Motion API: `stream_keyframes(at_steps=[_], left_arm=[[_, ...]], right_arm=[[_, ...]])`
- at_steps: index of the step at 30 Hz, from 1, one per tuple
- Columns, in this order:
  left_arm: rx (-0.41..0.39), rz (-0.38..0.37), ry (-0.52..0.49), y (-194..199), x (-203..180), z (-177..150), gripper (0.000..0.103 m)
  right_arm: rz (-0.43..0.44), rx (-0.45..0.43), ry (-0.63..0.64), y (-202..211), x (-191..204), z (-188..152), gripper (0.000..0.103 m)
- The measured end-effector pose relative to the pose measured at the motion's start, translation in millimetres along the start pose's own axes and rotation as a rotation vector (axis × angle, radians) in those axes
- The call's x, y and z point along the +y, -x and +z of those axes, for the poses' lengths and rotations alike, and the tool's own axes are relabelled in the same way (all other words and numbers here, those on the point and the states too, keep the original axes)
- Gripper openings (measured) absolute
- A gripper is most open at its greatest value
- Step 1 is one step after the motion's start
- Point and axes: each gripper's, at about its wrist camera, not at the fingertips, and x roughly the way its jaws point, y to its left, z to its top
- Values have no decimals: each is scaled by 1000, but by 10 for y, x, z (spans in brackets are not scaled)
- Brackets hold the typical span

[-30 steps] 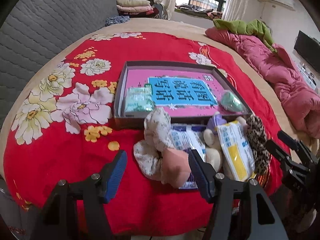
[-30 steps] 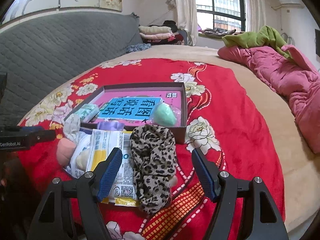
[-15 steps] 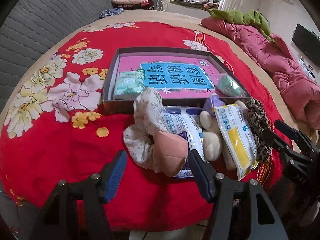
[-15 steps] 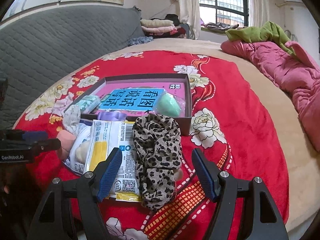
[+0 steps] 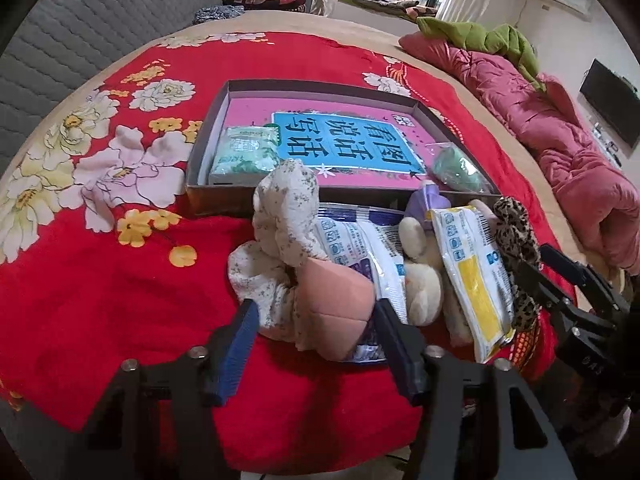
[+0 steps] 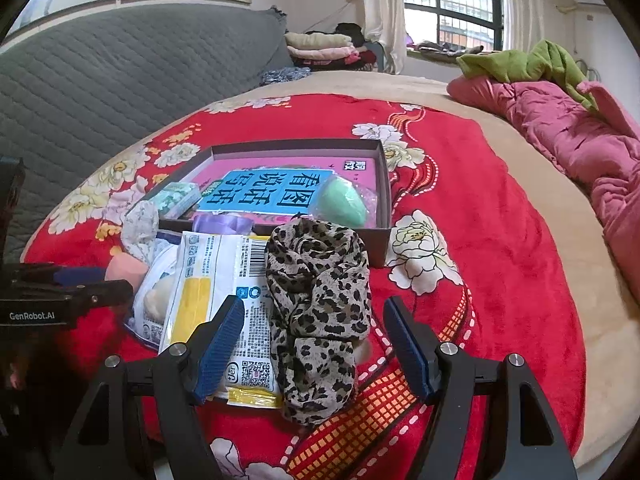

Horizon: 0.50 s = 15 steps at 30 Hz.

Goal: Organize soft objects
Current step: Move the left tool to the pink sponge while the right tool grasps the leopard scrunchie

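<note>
Now pink sponge [image 5: 340,312] between left tongs [image 5: 314,338].

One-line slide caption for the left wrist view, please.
Left tongs, closing, straddle the pink sponge and floral scrunchie before the open box.

Both wrist cameras look steeply down along their jaws, close over the bed [image 5: 100,300]. The left views from the left, the right from the right. Both share the box [image 5: 224,196] and the object pile.
</note>
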Motion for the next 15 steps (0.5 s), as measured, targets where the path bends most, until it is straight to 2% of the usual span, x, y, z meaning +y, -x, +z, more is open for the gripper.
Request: stream_keyframes(at_steps=[7, 13, 15], left_arm=[[-2, -40, -8, -25, -27, 25, 41], [-5, -46, -7, -30, -23, 22, 39], [-5, -46, -4, -29, -19, 23, 39]], right_arm=[[4, 13, -13, -64, -27, 0, 74], [-9, 18, 3, -136, -20, -8, 73], [-12, 10, 12, -146, -13, -1, 60]])
